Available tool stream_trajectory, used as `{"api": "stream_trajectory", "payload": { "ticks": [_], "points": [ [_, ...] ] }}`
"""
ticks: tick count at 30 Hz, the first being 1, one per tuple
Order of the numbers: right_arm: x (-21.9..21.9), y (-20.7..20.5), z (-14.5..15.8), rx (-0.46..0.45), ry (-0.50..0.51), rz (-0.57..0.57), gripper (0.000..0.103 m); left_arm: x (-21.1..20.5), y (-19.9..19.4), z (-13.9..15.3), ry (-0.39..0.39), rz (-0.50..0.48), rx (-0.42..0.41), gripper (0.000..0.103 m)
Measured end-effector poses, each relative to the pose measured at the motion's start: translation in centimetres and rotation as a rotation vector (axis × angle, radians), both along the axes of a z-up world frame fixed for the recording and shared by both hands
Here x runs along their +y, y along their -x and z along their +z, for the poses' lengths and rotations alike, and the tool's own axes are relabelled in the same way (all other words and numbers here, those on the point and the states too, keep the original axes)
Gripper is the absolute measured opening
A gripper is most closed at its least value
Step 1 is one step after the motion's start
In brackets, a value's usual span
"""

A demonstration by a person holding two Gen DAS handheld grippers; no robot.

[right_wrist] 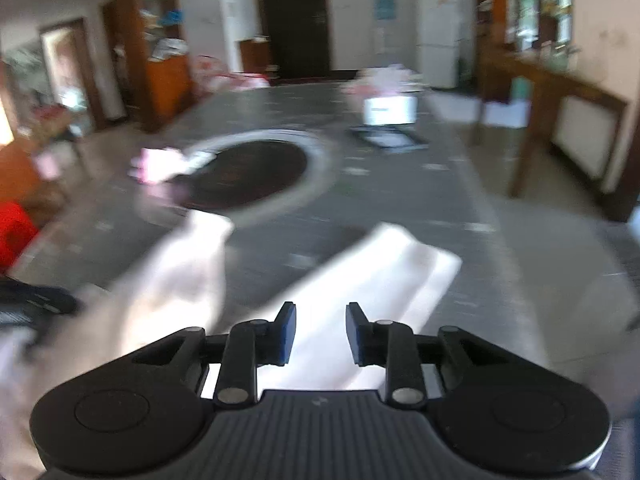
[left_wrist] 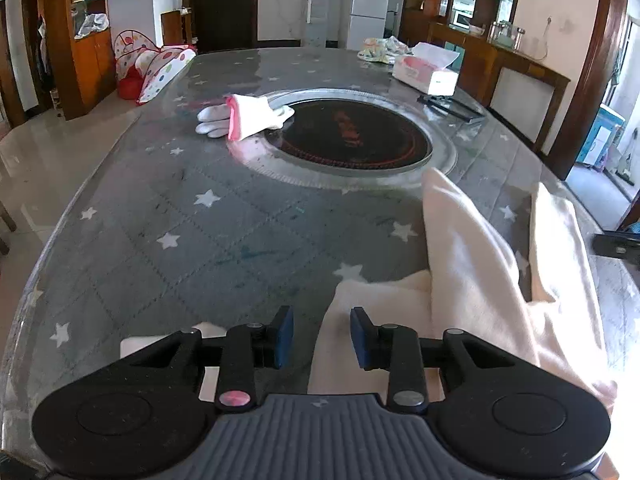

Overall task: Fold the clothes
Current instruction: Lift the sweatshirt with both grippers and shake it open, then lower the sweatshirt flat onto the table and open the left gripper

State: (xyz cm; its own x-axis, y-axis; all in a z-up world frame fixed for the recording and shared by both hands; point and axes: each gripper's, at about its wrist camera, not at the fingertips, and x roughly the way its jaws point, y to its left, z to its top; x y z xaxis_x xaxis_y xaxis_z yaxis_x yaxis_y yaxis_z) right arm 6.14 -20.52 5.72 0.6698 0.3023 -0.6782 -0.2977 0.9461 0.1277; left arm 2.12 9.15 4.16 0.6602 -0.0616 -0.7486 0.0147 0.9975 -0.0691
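Cream fabric, a garment (left_wrist: 472,264), lies on the near right part of the grey star-patterned tabletop (left_wrist: 168,216), two long parts reaching away from the camera. Just above its near edge hangs the left tool (left_wrist: 322,338), its blue pads apart and pressing on nothing. In the blurred right wrist view the right tool (right_wrist: 321,332) likewise stands released over the same cloth. Farther off sits a round dark hotplate (left_wrist: 352,136) in the tabletop, white gloves (left_wrist: 240,118) touching its rim. Beyond lies a tissue pack (left_wrist: 426,74).
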Motion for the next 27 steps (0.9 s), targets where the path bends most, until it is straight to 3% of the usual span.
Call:
{"api": "stream_trajectory", "payload": {
  "ticks": [5,10,15,16,18,19,24,27],
  "points": [
    [4.7,-2.7,0.4,0.028,-0.096,0.088,0.030,0.0,-1.2,-0.2,0.040,-0.028,0.016,0.034],
    [7.6,-6.3,0.1,0.055,-0.126,0.094,0.035,-0.6,-2.0,-1.0,0.044,-0.068,0.024,0.032],
    [9.9,-8.9,-1.4,0.096,-0.081,0.107,0.035,-0.8,-1.9,-1.2,0.059,-0.103,0.014,0.015],
    [10.2,-9.3,-1.7,0.110,-0.076,0.110,0.033,-0.7,-1.9,-1.1,0.064,-0.101,0.011,0.011],
    [10.7,-9.7,-2.4,0.133,-0.065,0.112,0.018,-0.4,-1.8,-0.9,0.071,-0.093,0.001,0.009],
    [10.8,-9.7,-2.6,0.130,-0.050,0.113,0.009,-0.2,-1.7,-0.8,0.072,-0.087,-0.008,0.009],
    [10.1,-7.8,-0.9,0.021,-0.037,0.138,0.007,1.2,-1.1,0.7,0.092,-0.043,-0.061,0.007],
    [9.0,-6.9,1.4,-0.067,-0.083,0.118,0.007,2.0,-0.8,2.0,0.040,0.006,-0.134,0.003]
  ]
}}
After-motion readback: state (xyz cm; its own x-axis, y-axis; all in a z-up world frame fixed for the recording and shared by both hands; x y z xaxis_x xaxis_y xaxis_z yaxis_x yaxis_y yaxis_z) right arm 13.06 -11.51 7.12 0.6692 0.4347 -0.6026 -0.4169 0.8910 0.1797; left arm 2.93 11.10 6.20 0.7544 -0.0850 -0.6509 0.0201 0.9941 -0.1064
